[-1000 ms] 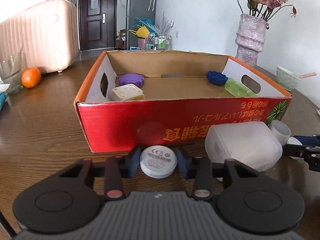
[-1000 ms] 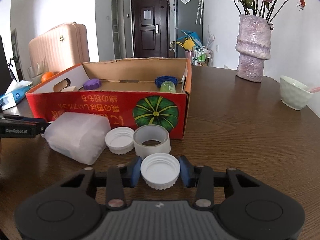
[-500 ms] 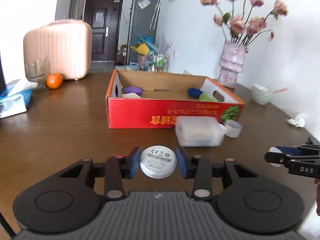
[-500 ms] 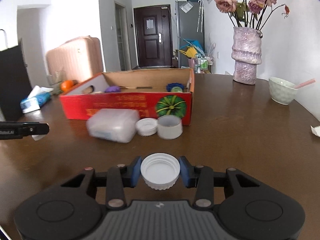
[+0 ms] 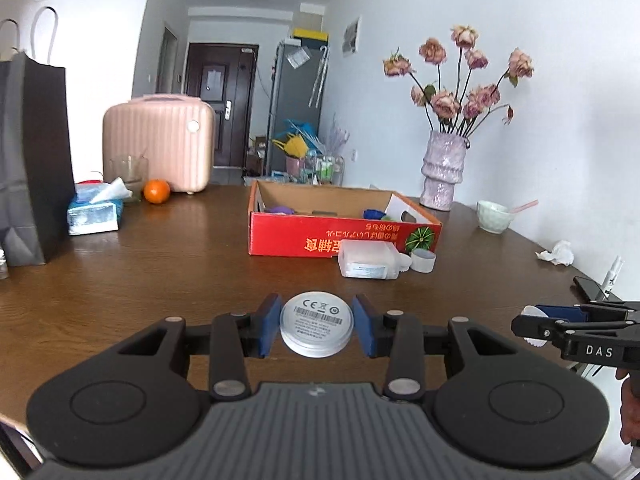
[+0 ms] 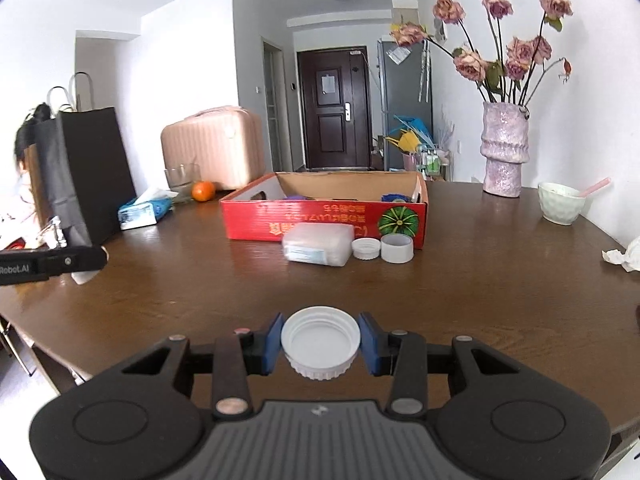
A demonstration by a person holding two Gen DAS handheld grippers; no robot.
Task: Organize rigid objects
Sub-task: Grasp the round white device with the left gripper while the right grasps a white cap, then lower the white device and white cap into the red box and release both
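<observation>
My left gripper (image 5: 316,326) is shut on a round white disc (image 5: 316,322) with a printed label, held above the table's near part. My right gripper (image 6: 320,344) is shut on a white screw cap (image 6: 320,342), open side up. Both are well back from the red cardboard box (image 5: 344,236), which also shows in the right wrist view (image 6: 324,220) and holds a purple lid (image 5: 280,210) and a blue lid (image 5: 374,214). In front of the box lie a translucent plastic case (image 6: 318,244), a white cap (image 6: 365,248) and a white ring (image 6: 397,248).
On the brown table (image 5: 160,280) stand a black paper bag (image 5: 32,160), a tissue pack (image 5: 94,212), an orange (image 5: 157,191), a glass, a pink suitcase (image 5: 160,144), a vase of flowers (image 5: 444,172), a bowl (image 5: 494,216), crumpled tissue (image 5: 556,252) and a phone at the right edge.
Both grippers have pulled far back from the box while still holding the disc and the cap. The box and the items in front of it look much smaller now.
</observation>
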